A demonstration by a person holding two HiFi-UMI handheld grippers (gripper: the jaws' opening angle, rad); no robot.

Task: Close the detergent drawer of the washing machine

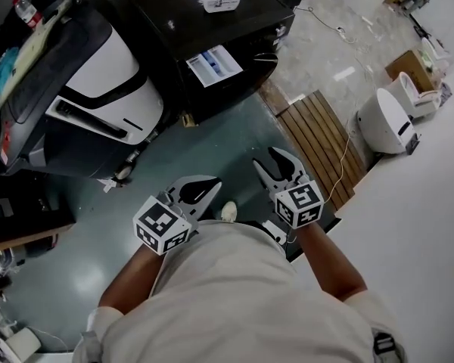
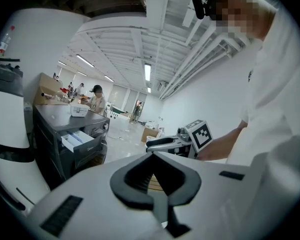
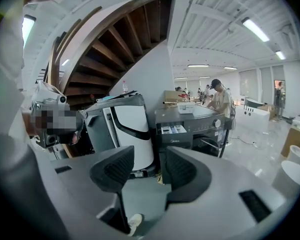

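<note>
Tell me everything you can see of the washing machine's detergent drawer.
The detergent drawer stands pulled out from the upper left of the dark washing machine's front, as you face it. It is a shallow white tray, plastic by the look, lying level, with blue-tinted compartments open upward. Nothing touches it: the left gripper and the right gripper are both held well short of it, over the floor.
</note>
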